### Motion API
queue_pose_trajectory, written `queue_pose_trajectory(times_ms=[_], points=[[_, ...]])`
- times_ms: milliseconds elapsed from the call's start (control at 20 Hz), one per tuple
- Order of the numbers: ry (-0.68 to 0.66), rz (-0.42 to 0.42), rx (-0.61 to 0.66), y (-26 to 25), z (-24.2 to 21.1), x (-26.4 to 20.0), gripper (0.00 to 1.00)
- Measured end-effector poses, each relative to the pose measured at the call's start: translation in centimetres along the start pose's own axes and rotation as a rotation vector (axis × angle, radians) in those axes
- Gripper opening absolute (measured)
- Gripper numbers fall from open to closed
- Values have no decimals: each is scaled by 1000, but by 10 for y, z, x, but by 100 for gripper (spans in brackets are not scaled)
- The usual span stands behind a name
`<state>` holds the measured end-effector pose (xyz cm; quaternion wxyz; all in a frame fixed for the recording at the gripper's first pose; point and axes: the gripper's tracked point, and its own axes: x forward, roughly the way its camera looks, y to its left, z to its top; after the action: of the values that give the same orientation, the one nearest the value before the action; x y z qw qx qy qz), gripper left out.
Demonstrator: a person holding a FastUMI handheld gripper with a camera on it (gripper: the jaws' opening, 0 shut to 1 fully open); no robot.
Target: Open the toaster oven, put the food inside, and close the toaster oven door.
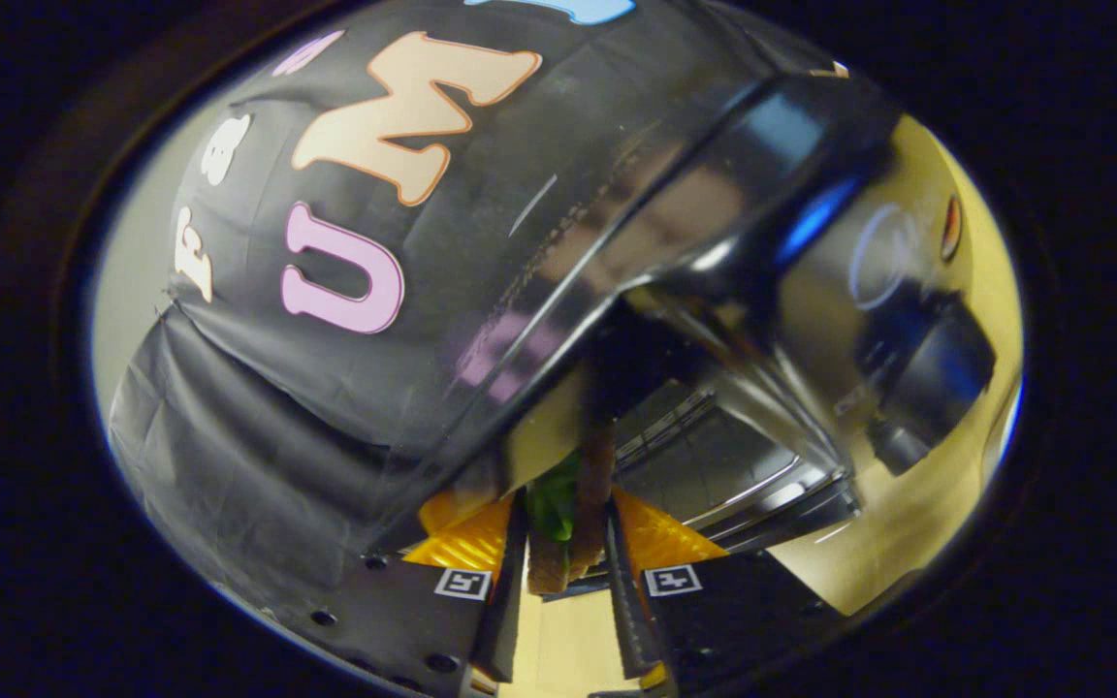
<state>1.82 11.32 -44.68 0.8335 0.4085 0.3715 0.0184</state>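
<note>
Now, my claw point(563, 572) pinching food point(563, 523) between both fingers: burger-like piece, brown layers with green leaf. Just ahead, toaster oven point(811, 320) with door point(510, 291) already swung open, wire rack point(714, 456) visible inside cavity. Pale table point(908, 523) under oven. I judge opening done; food at mouth, not yet resting on rack. Left: set food in, release, shut door.
</note>
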Motion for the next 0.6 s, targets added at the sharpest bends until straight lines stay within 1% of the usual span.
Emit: queue_pose_trajectory(times_ms=[150,300,400,600], points=[[-8,-44,-70,-14,3,-8,69],[-70,-52,-168,-15,18,-20,94],[-65,-53,-202,-15,18,-27,95],[-64,-47,-228,-13,21,-44,96]])
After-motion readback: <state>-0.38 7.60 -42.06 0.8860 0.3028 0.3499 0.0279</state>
